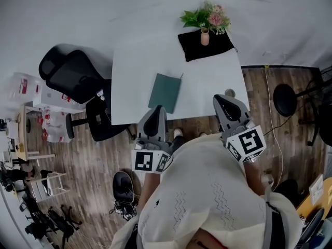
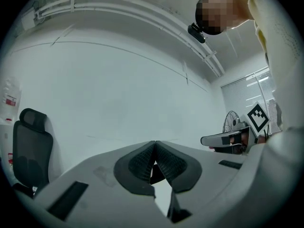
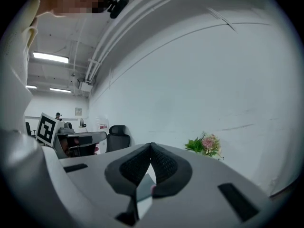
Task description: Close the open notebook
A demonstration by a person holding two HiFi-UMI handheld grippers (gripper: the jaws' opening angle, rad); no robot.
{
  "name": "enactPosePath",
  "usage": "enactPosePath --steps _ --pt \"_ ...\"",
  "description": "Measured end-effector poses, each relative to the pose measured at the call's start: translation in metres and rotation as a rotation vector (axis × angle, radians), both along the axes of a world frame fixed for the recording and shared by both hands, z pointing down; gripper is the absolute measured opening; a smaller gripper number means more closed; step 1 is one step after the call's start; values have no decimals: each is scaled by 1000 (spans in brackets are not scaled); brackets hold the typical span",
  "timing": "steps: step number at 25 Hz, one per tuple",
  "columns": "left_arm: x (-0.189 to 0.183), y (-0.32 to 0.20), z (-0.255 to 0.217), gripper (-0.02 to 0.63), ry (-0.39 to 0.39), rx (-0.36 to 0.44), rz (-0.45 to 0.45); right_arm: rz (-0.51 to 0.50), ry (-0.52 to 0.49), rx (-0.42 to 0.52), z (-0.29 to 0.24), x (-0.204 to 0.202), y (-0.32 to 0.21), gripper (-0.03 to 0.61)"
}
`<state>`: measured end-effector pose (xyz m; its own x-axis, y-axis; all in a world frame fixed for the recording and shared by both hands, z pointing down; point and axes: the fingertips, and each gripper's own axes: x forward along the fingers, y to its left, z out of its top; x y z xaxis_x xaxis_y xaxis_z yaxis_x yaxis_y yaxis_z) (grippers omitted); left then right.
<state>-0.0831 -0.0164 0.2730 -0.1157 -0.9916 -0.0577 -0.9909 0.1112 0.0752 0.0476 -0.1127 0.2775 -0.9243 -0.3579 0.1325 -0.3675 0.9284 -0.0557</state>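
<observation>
At the far left of the head view a black office chair (image 1: 72,77) stands on the wood floor, just beside the left edge of the white table (image 1: 135,82). The left gripper (image 1: 158,108) hovers at the table's near edge. In the left gripper view its jaws are pressed together at the tips, with nothing between them (image 2: 155,143), and they point level toward the pale wall.

The notebook (image 1: 165,92) lies flat on the table just beyond the left gripper's tips, near the front edge. Its dark green cover faces up and it looks closed. Neither gripper touches it.

Farther back, a black cloth (image 1: 218,46) lies at the table's far edge. On it stands a small vase (image 1: 205,37) holding pink flowers (image 1: 208,17) and green leaves.

The right gripper (image 1: 220,98) hangs over the table's near right corner, close to a small round object (image 1: 230,93) too small to identify. In the right gripper view its jaws also meet at the tips and hold nothing (image 3: 151,146), with the flowers visible to their right. At the far right, a round black base (image 1: 285,99) sits on the floor, well apart from the table.
</observation>
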Motion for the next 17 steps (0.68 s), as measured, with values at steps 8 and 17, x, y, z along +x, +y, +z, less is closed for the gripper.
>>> enactPosePath --steps 8,17 --pt "-8 0 2 12 14 -9 -23 5 4 -8 3 -3 -2 0" --pt "-17 1 13 12 17 -32 -23 -14 25 -19 12 -16 3 0"
